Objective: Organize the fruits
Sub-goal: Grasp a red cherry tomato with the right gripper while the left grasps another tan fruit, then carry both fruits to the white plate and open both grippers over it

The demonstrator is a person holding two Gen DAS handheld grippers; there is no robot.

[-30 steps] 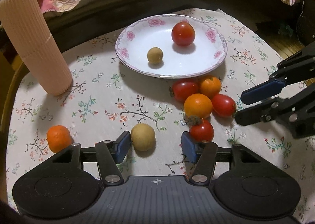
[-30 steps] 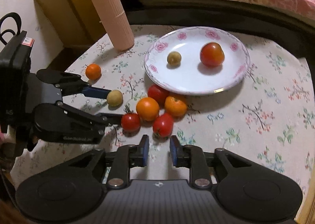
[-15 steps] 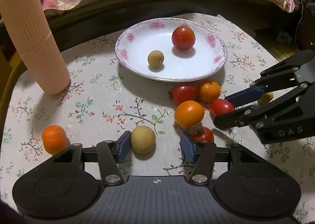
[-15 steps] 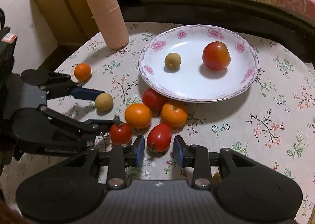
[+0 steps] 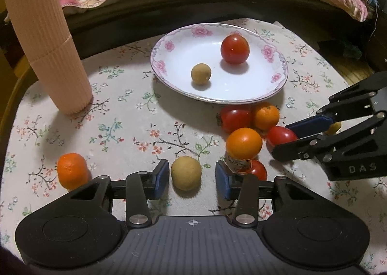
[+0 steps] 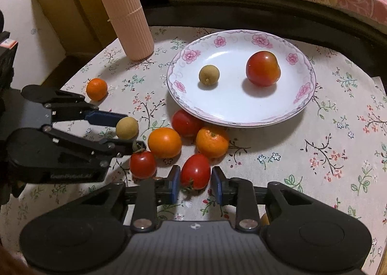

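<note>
Right wrist: right claw (image 6: 195,182) open, advanced around tomato (image 6: 195,171), left claw (image 5: 191,178) open, unmoved.

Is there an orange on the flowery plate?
No, the plate holds only a red tomato and a small tan longan; every orange sits on the tablecloth.

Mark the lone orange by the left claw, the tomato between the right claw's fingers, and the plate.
lone orange (image 5: 72,170), left wrist view, middle of peel.
tomato (image 6: 195,171), right wrist view, centre of skin.
plate (image 6: 232,98), right wrist view, bare white base.
</note>
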